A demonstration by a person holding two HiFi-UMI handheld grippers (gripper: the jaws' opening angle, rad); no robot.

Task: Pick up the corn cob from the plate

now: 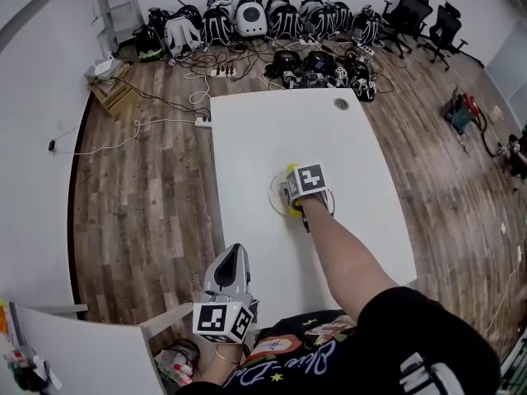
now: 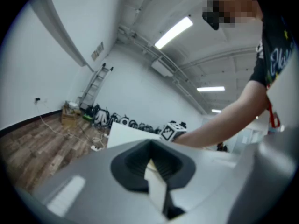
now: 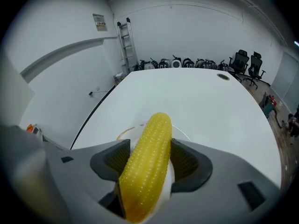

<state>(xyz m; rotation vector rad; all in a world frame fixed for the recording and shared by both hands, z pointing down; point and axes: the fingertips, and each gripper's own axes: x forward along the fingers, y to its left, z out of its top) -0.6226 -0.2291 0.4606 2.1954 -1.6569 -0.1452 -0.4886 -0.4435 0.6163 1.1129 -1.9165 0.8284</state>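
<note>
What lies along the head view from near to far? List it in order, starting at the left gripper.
left gripper → plate → cable grommet in the tabletop → row of backpacks by the far wall

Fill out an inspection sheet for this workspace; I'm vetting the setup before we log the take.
Surface: white table, bare apart from the plate and a round cable port at its far end.
Job's things: corn cob lying on the plate.
Clutter: nothing seen on the table.
Grippers: right gripper open, jaws astride the corn cob; left gripper shut, empty, by the table's near left edge.
Cables: power strip and loose cords on the wooden floor.
Surroundings: backpacks along the far wall, office chairs, ladder, crate.
</note>
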